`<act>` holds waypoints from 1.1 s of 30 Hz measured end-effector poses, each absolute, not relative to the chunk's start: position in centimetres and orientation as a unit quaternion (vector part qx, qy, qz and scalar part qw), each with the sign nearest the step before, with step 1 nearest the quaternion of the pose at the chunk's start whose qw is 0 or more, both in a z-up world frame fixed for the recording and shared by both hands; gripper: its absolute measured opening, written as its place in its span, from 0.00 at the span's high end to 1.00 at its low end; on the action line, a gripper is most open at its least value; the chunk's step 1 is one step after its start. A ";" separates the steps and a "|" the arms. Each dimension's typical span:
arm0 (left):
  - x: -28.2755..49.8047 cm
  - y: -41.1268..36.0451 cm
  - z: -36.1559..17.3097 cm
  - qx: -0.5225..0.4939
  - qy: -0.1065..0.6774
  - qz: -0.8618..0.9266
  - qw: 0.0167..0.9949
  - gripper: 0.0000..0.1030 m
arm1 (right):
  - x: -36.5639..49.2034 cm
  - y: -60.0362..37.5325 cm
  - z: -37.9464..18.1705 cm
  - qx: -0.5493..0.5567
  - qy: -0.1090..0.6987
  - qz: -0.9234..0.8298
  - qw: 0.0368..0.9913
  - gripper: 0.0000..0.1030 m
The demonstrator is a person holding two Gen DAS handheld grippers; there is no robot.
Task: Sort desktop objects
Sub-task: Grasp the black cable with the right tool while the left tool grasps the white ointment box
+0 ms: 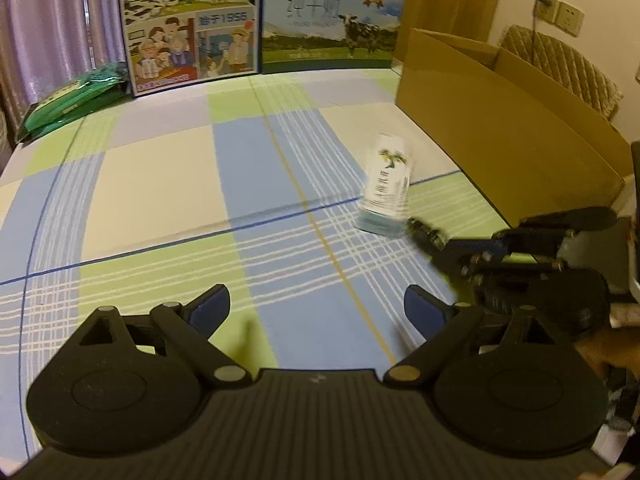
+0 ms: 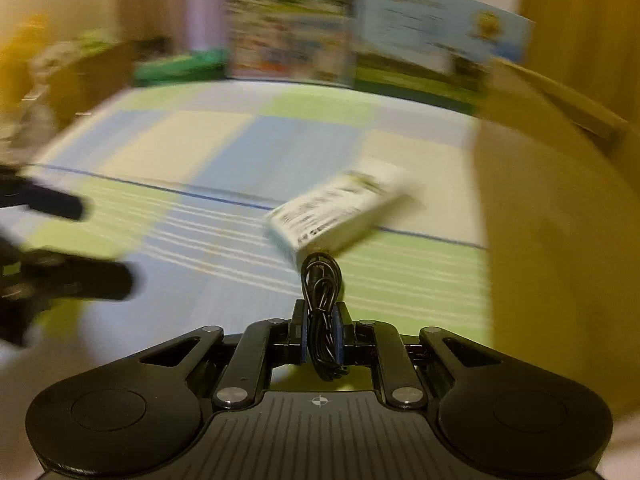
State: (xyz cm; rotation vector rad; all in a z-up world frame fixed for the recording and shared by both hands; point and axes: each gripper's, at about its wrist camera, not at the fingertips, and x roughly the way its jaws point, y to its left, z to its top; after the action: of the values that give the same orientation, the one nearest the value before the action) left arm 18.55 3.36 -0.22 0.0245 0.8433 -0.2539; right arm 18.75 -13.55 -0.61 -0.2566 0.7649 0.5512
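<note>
On the checked tablecloth (image 1: 168, 184), my left gripper (image 1: 316, 308) hangs over bare cloth with its fingers spread wide and nothing between them. To its right and a little farther off lies a small white carton (image 1: 386, 184) printed with a palm-like motif, flat on its long side, near the open cardboard box (image 1: 500, 140) but apart from it. At far right my right gripper (image 2: 322, 332) is pinched narrow on a coiled black cable (image 2: 322, 300), the loops bunched between the pads and the free end poking up ahead of the tips; the right wrist view is smeared by motion, so I cannot tell how deep the bundle sits. I judge the cable light, limp and springy, best held across the middle of the coil so the loops do not fan out. The carton looks light and stiff with smooth faces; I would take it across its narrow width, near the middle.
</note>
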 end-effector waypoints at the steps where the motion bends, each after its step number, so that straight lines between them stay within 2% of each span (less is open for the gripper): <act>1: 18.6 3.5 -0.2 0.010 0.407 -0.119 0.906 0.11 | 18.7 -13.7 -0.6 -0.119 0.370 0.263 0.883 0.91; 8: 19.7 2.8 -0.2 0.035 0.390 -0.144 0.909 0.12 | 18.2 -15.0 -0.7 -0.125 0.380 0.221 0.889 0.91; 12: 21.7 1.8 -0.5 0.065 0.380 -0.173 0.906 0.18 | 17.8 -15.1 -0.6 -0.135 0.372 0.214 0.893 0.91; 22: 25.5 -1.4 -2.3 0.189 0.365 -0.246 0.878 0.21 | 18.1 -14.8 -0.8 -0.151 0.366 0.220 0.891 0.85; 24: 26.0 -1.6 -2.7 0.194 0.364 -0.254 0.875 0.21 | 18.6 -14.7 -0.6 -0.140 0.363 0.218 0.895 0.87; 28: 27.2 -2.2 -2.9 0.203 0.357 -0.271 0.871 0.21 | 20.0 -14.5 -0.4 -0.128 0.348 0.204 0.906 0.99; 31: 28.0 -2.9 -2.9 0.214 0.348 -0.285 0.867 0.22 | 20.8 -14.5 -0.4 -0.125 0.346 0.196 0.909 0.99; 33: 28.5 -3.4 -3.0 0.223 0.347 -0.292 0.863 0.27 | 21.2 -14.6 -0.5 -0.121 0.346 0.195 0.910 0.99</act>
State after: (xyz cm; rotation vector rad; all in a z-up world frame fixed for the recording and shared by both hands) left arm 28.52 -3.38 -2.96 0.4665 0.7285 -0.6126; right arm 21.16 -14.61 -0.46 -0.2505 0.7139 0.4024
